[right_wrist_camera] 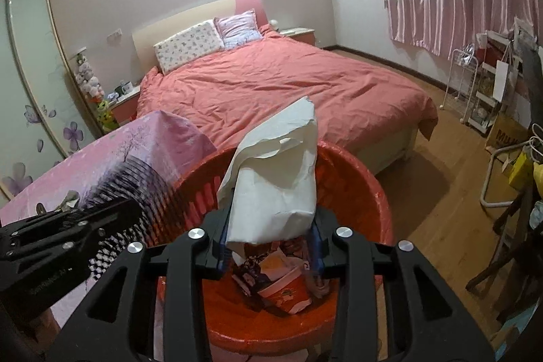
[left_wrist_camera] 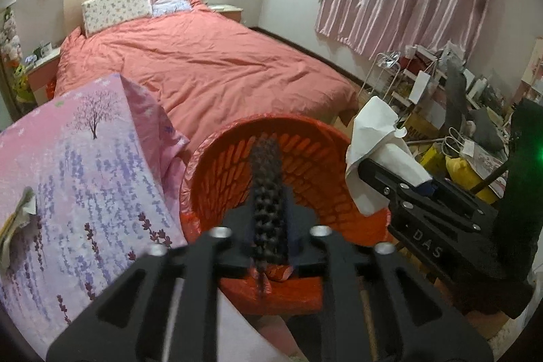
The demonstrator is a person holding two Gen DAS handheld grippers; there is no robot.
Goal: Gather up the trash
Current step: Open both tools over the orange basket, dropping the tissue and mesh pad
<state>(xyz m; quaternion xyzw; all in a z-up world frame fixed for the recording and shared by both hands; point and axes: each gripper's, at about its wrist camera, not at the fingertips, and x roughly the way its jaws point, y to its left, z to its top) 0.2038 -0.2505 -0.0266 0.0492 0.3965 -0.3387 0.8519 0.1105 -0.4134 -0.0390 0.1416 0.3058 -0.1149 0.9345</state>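
Observation:
An orange-red slatted waste basket (left_wrist_camera: 305, 165) with a red liner is held up in front of the bed. My left gripper (left_wrist_camera: 268, 246) is shut on the basket's near rim, seen edge-on. In the right wrist view the left gripper (right_wrist_camera: 112, 219) grips the basket's left rim (right_wrist_camera: 380, 192). My right gripper (right_wrist_camera: 271, 246) is shut on a crumpled white paper (right_wrist_camera: 278, 189) and holds it over the basket's mouth. The paper also shows in the left wrist view (left_wrist_camera: 376, 145). A paper cup (right_wrist_camera: 288, 290) and wrappers lie inside the basket.
A pink and purple lavender-print cloth (left_wrist_camera: 85, 175) covers a surface at my left, with a crumpled scrap (left_wrist_camera: 17, 216) on it. The bed with a salmon quilt (right_wrist_camera: 288, 90) lies ahead. Cluttered racks, bags and boxes (left_wrist_camera: 458, 111) stand at the right under pink curtains.

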